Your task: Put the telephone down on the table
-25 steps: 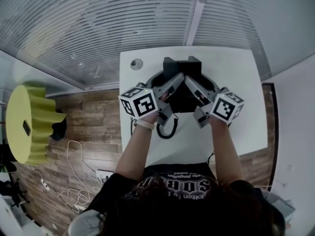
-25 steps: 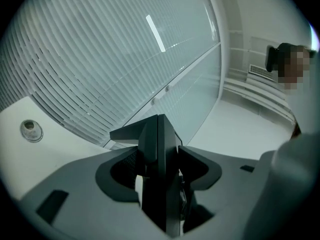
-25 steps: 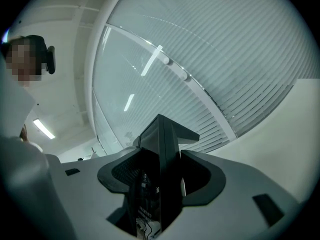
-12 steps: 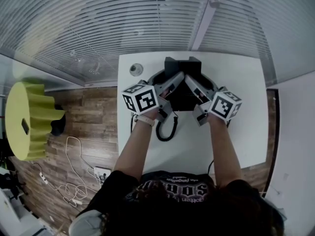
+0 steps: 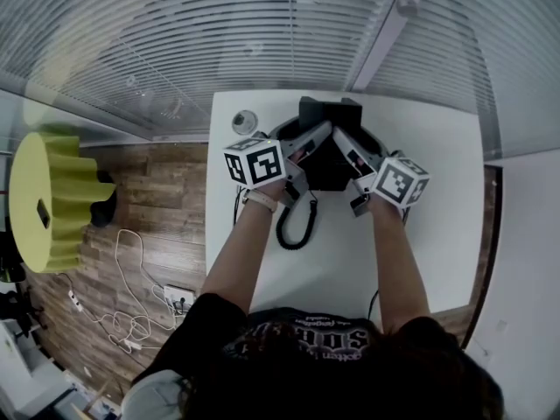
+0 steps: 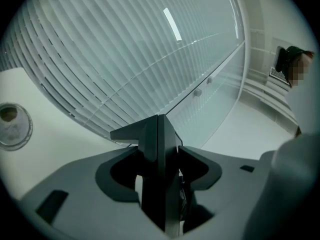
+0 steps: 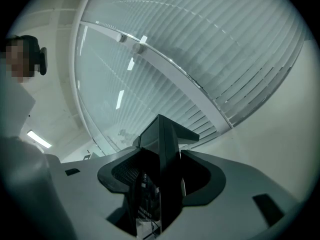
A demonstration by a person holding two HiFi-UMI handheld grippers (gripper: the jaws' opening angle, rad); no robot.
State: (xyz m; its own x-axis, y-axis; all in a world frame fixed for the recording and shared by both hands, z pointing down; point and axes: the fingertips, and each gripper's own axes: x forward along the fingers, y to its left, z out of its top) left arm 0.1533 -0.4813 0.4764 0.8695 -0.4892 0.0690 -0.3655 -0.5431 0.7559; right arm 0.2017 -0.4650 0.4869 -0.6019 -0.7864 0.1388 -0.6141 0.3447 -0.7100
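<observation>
In the head view the black desk telephone (image 5: pixel 327 168) shows only as a dark wedge between the left gripper (image 5: pixel 324 130) and right gripper (image 5: pixel 338 133), which cover its sides. Low beside the right jaws' closed seam, a dark labelled part (image 7: pixel 145 200) runs off the bottom edge. Its print is unreadable, and I cannot tell if it is gripped. Far left of the left jaws, a small round grey object (image 6: pixel 11 126) is edge-clipped and too blurred to identify.
</observation>
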